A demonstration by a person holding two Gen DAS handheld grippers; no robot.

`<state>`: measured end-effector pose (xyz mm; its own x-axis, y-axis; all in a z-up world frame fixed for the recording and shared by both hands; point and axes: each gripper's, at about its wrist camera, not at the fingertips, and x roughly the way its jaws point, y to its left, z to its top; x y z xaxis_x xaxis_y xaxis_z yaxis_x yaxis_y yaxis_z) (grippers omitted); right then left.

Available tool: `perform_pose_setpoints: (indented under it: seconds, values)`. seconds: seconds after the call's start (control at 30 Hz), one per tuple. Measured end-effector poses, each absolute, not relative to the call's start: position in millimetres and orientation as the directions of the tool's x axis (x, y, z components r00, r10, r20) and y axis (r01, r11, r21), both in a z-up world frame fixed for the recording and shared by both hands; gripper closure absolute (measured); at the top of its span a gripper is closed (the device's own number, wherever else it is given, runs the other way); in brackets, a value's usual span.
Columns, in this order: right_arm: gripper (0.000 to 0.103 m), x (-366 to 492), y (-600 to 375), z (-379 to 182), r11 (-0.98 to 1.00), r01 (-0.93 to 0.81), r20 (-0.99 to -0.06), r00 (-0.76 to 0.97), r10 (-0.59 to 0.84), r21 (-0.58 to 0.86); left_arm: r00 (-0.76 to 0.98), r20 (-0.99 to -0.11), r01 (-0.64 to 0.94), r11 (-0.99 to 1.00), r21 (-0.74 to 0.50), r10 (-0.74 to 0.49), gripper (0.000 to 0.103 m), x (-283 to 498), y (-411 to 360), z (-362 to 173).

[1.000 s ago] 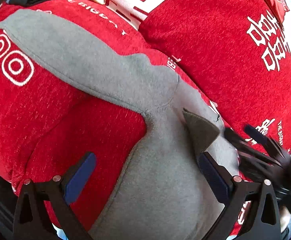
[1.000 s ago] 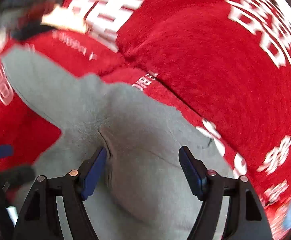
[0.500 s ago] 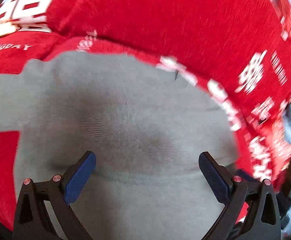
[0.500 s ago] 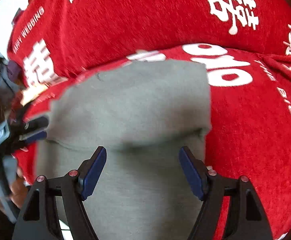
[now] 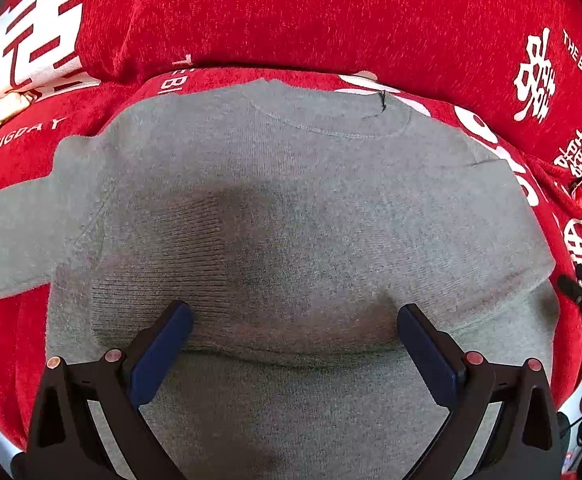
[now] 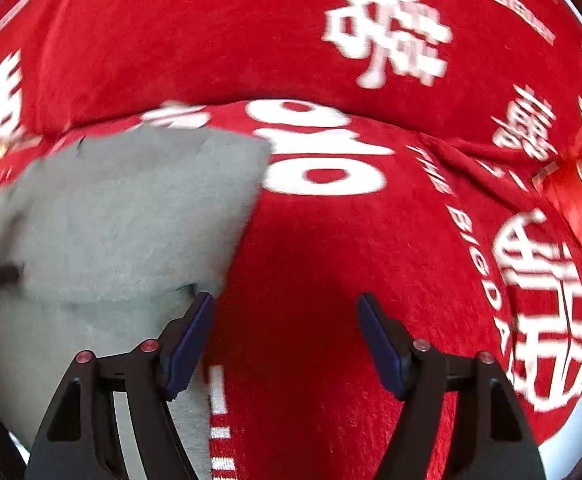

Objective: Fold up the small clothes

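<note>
Both jaws wide apart on left gripper, poised over folded grey sweater. Right gripper likewise spread, gripping nothing, over red blanket just right of sweater's edge.

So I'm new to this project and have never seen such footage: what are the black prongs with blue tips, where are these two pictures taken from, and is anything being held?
There is no robot here. A person holds a two-finger gripper in each hand, and each gripper carries a wide-angle camera that looks along its fingers. So the black prongs with blue pads at the bottom of each picture are that gripper's own fingers.

One picture is from the left gripper. It hangs over a grey sweater lying on a red blanket printed with white characters, neckline at the far side, one sleeve stretching left.

The other is from the right gripper, off the sweater's right edge, mostly over bare blanket.

Both grippers are open, and nothing is held.
</note>
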<state>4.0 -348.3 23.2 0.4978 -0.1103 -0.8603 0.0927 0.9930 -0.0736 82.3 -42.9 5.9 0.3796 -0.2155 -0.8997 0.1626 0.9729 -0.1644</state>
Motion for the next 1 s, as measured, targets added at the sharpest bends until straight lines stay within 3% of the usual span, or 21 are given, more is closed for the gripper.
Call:
perform_pose_setpoints:
  seconds: [0.23, 0.3, 0.33, 0.4, 0.5, 0.6, 0.67, 0.87, 0.93, 1.0]
  values:
    - [0.027, 19.7, -352.2, 3.3, 0.991, 0.101, -0.85, 0.512, -0.123, -0.083, 0.365, -0.915, 0.148, 0.981, -0.127, -0.173, 0.0, 90.7, -51.2, 4.3]
    - [0.029, 23.1, -360.6, 7.1, 0.978, 0.157, -0.828, 0.523, -0.202, -0.139, 0.366, -0.916, 0.155, 0.982, -0.112, -0.163, 0.0, 90.3, -51.8, 3.3]
    - [0.037, 25.4, -366.6, 5.6, 0.954, 0.214, -0.814, 0.503, -0.291, -0.209, 0.366, -0.918, 0.158, 0.982, -0.098, -0.151, 0.0, 90.5, -52.8, 2.0]
    - [0.037, 27.8, -394.0, -3.6, 0.88, 0.336, -0.794, 0.401, -0.457, -0.336, 0.375, -0.92, 0.162, 0.985, -0.059, -0.117, 0.0, 89.8, -57.8, 0.2]
    - [0.04, 11.1, -433.7, 5.7, 0.927, 0.371, -0.856, 0.459, -0.24, -0.061, 0.37, -0.924, 0.146, 0.988, -0.047, -0.099, 0.0, 90.5, -60.8, 1.4]
    - [0.039, -4.6, -427.0, 36.9, 0.953, 0.304, -0.803, 0.569, -0.179, 0.003, 0.366, -0.916, 0.103, 0.985, -0.135, -0.164, 0.0, 92.1, -53.4, 10.9]
    - [0.039, 0.4, -403.9, 50.9, 0.982, 0.179, -0.796, 0.601, -0.063, 0.058, 0.387, -0.901, 0.065, 0.98, -0.186, -0.197, 0.0, 96.2, -49.4, 18.2]
    - [0.039, 45.0, -309.8, 51.8, 0.992, -0.104, -0.809, 0.576, 0.114, 0.066, 0.374, -0.911, 0.075, 0.985, -0.154, -0.171, 0.0, 108.6, -56.7, 10.7]
    - [0.037, 64.2, -287.3, 31.3, 0.989, -0.148, -0.843, 0.531, 0.084, 0.005, 0.346, -0.929, 0.063, 0.991, -0.115, -0.129, 0.0, 111.2, -50.1, -3.7]
    - [0.036, 82.5, -285.4, 3.3, 0.988, -0.113, -0.889, 0.456, -0.039, -0.102, 0.377, -0.92, 0.093, 0.993, -0.078, -0.107, 0.0, 105.6, -44.2, -2.1]
